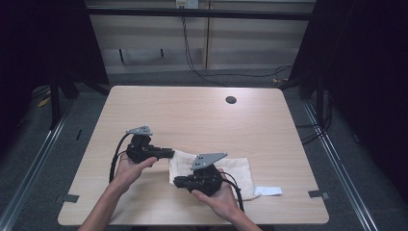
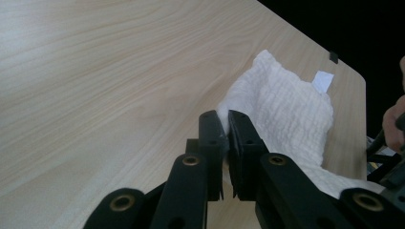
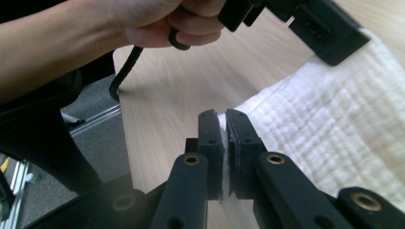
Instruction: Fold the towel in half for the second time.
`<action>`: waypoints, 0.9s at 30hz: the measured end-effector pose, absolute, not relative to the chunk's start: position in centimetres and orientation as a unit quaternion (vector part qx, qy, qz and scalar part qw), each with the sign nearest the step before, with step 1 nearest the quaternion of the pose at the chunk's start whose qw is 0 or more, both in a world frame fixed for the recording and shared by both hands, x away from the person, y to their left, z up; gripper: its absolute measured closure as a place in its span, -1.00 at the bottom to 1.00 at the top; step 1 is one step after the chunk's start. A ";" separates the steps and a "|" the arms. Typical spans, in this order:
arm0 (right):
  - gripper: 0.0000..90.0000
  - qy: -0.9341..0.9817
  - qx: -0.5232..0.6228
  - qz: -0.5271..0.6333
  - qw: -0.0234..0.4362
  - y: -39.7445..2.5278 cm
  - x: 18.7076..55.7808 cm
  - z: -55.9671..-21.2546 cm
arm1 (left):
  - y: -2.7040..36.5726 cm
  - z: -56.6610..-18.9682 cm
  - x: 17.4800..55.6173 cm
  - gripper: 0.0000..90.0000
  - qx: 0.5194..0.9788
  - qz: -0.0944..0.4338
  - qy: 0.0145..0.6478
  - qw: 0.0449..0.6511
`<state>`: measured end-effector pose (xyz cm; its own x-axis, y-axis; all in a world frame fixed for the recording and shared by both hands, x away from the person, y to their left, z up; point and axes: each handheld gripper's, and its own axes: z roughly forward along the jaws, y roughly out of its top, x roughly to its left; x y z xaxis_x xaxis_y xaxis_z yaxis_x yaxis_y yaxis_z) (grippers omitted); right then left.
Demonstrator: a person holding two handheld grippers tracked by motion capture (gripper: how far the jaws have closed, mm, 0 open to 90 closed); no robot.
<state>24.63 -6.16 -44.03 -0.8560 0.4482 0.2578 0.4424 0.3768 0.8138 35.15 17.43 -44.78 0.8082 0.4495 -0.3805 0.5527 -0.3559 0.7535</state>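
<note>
A white waffle-weave cloth point(image 1: 226, 171) lies folded on the near middle of the wooden table point(image 1: 202, 115). My left gripper point(image 1: 172, 153) is at its left far corner, jaws shut on the cloth's edge point(image 2: 224, 117). My right gripper point(image 1: 176, 181) is at the left near corner, jaws shut on the cloth point(image 3: 305, 138) too, with a thin strip of fabric pinched between them point(image 3: 223, 125). The cloth point(image 2: 286, 114) bunches up beyond the left gripper's jaws. In the right gripper view the person's other hand point(image 3: 162, 21) and the left gripper's body point(image 3: 315, 26) sit above the cloth.
A white paper tag point(image 1: 267, 191) lies by the cloth's right near corner. A round cable hole point(image 1: 231, 100) is at the table's far right. Tape marks point(image 1: 318, 194) sit at the near corners. Dark curtains and floor rails flank the table.
</note>
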 end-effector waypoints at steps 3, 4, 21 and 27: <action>0.91 0.827 0.267 0.495 0.010 -6.0 24.6 -43.5 | 17.3 -44.7 35.2 0.89 0.820 -0.056 0.310 0.477; 0.91 0.826 0.266 0.497 0.011 -5.9 24.5 -43.3 | 17.3 -44.7 35.1 0.89 0.822 -0.055 0.308 0.476; 0.91 0.813 0.257 0.523 0.007 -4.4 25.0 -42.0 | 19.9 -43.1 35.0 0.89 0.821 -0.041 0.326 0.468; 0.91 0.798 0.263 0.542 -0.009 -3.6 25.4 -41.4 | 21.0 -41.7 35.3 0.88 0.827 -0.031 0.324 0.457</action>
